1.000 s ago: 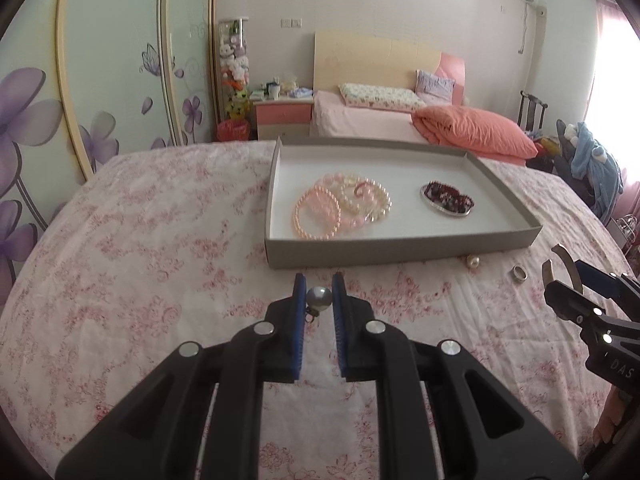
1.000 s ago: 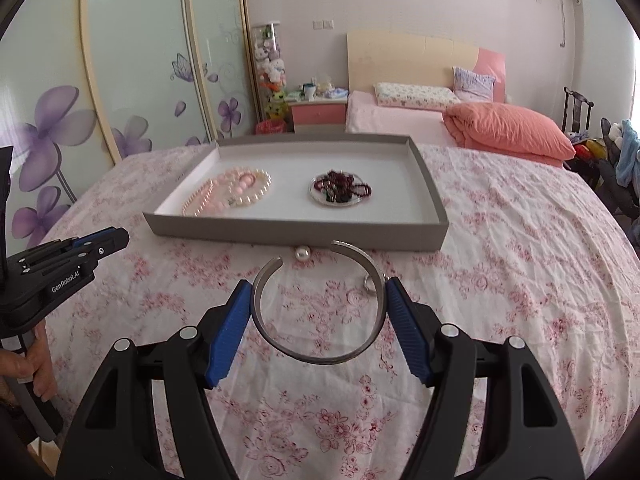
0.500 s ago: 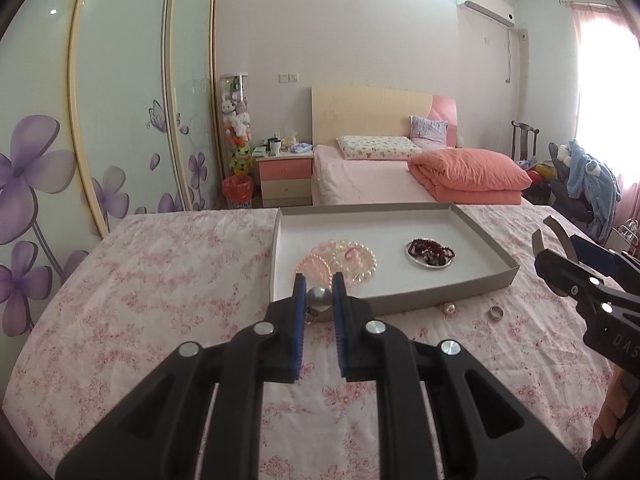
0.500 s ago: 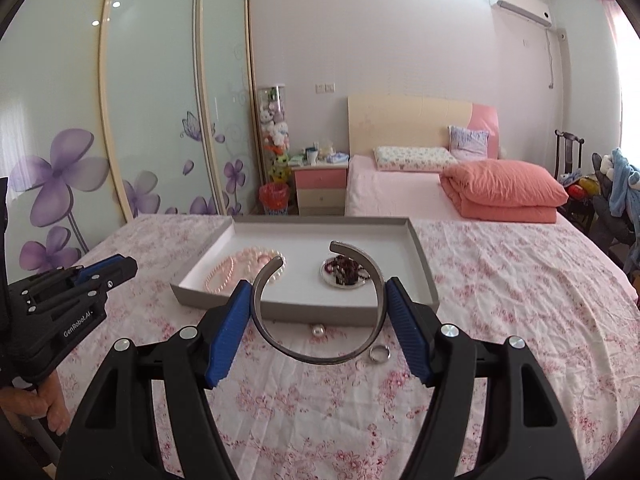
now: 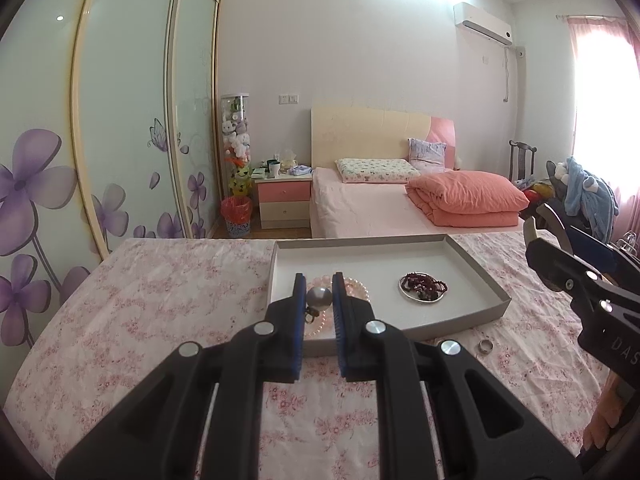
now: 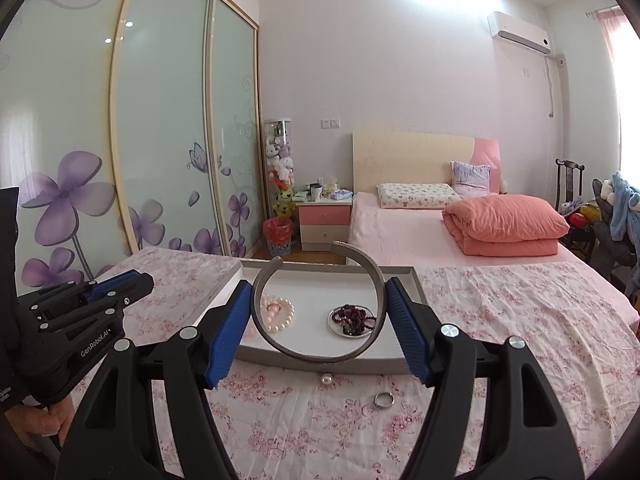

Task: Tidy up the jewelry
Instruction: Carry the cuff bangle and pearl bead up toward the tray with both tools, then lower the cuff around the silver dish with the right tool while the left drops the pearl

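Note:
My left gripper (image 5: 318, 286) is shut on a grey pearl earring (image 5: 319, 297), held in the air before the grey tray (image 5: 486, 276). My right gripper (image 6: 320, 294) is shut on a silver open bangle (image 6: 316, 354), held up before the same tray (image 6: 416, 280). In the tray lie pink and white pearl bracelets (image 6: 278, 314) and a small dish of dark red beads (image 6: 352, 320). On the floral cloth in front of the tray lie a loose white pearl (image 6: 327, 379) and a silver ring (image 6: 384, 400); the ring also shows in the left wrist view (image 5: 485, 346).
The tray sits on a surface covered with pink floral cloth (image 6: 520, 340). Behind it are a bed with an orange quilt (image 6: 508, 224), a pink nightstand (image 6: 324, 222), sliding wardrobe doors with purple flowers (image 6: 72, 200) and a chair with clothes (image 6: 616, 216).
Both grippers have risen and tilted up with their loads, so the tray now sits lower in both views and more of the room shows. Both grips are unchanged.

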The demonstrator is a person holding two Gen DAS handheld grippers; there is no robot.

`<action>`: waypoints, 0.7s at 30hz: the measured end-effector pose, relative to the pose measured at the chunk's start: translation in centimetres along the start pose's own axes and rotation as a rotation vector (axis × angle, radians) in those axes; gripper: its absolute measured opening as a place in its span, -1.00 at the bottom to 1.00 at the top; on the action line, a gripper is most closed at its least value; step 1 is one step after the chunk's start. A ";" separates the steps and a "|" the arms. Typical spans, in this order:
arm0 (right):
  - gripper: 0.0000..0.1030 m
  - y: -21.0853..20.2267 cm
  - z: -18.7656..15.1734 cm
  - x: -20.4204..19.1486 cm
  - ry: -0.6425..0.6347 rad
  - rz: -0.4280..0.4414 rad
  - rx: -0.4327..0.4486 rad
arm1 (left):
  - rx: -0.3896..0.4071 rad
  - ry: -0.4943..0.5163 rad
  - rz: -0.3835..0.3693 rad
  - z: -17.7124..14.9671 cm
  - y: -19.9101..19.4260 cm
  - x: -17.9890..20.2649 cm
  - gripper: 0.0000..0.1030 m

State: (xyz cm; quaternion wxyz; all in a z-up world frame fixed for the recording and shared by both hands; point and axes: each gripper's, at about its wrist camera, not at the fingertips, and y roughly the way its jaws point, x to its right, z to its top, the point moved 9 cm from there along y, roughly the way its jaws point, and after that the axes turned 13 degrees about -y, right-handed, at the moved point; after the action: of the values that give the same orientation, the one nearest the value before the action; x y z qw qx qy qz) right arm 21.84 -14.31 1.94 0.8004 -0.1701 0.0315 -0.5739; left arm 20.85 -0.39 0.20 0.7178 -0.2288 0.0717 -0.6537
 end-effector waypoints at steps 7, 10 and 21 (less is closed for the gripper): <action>0.32 0.3 0.7 0.3 -0.005 -0.010 0.017 | -0.001 0.008 -0.008 0.2 0.8 0.3 -0.73; 0.32 0.9 1.4 0.8 -0.012 -0.023 0.030 | -0.012 0.009 -0.021 0.4 1.6 0.6 -0.73; 0.32 9.1 0.6 3.6 0.038 -0.030 -0.081 | -0.132 -0.059 -0.035 1.6 10.1 0.5 -0.73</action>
State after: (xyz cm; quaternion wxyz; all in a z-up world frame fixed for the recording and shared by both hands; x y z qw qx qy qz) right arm 31.48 -14.92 0.22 0.7835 -0.1920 0.0673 -0.5872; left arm 30.71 -0.09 -2.53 0.6914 -0.2959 0.0893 -0.6530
